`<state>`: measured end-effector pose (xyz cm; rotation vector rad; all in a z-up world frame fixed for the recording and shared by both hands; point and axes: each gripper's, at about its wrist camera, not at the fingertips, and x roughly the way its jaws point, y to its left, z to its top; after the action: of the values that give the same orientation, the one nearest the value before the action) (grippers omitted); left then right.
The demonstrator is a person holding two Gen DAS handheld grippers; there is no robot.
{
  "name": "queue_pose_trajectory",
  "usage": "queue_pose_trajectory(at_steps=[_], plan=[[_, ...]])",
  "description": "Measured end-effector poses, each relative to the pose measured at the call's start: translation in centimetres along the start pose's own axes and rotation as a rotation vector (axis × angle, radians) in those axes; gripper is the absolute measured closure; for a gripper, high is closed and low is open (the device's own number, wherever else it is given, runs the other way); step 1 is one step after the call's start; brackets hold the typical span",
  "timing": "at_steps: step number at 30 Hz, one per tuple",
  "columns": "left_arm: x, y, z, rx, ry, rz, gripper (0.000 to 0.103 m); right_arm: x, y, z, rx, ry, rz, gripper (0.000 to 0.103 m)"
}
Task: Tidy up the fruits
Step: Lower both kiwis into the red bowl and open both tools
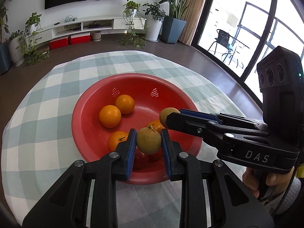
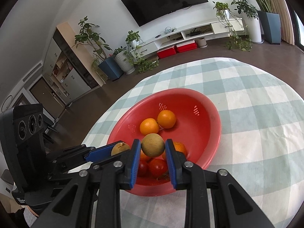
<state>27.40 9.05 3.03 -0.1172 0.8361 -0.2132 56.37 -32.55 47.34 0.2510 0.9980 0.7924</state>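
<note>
Each hand-held gripper is closed around a brownish-green fruit above the near rim of the red bowl (image 1: 91, 102), which sits mid-surface on the checked cloth (image 1: 47, 95): the left hand-held gripper (image 1: 148, 141) clamps the stemmed pear (image 1: 148, 140), the right hand-held gripper (image 2: 153, 148) the smooth pear (image 2: 153, 147). Four oranges (image 1: 110, 116) already lie inside, so sorting looks nearly finished; both pears remain unreleased. Only the right wrist view plainly shows the tomatoes (image 2: 157, 168) at the bowl's near edge.

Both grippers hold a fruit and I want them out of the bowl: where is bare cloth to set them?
Free: checked tablecloth right of the red bowl, also beyond its far rim and on its left. Crowded: the bowl's near half, where oranges and red fruits sit below both grippers.
</note>
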Motion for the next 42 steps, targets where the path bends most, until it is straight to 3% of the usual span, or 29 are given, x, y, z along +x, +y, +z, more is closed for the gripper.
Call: queue_pose_trajectory(at_steps=[18, 33, 36, 39, 42], plan=[[3.5, 1.0, 0.7, 0.013, 0.037, 0.023, 0.079, 2.7, -0.9, 0.8, -0.009, 0.043, -0.042, 0.074], [4.7, 1.0, 0.8, 0.029, 0.035, 0.063, 0.079, 2.7, -0.9, 0.9, -0.025, 0.030, -0.074, 0.072], [4.7, 1.1, 0.8, 0.024, 0.029, 0.063, 0.074, 2.6, -0.9, 0.9, -0.029, 0.026, -0.081, 0.071], [4.6, 1.4, 0.8, 0.013, 0.022, 0.074, 0.054, 2.6, -1.0, 0.9, -0.028, 0.022, -0.081, 0.068], [4.3, 1.8, 0.8, -0.006, 0.013, 0.071, 0.051, 2.4, -1.0, 0.9, -0.023, 0.021, -0.080, 0.068]])
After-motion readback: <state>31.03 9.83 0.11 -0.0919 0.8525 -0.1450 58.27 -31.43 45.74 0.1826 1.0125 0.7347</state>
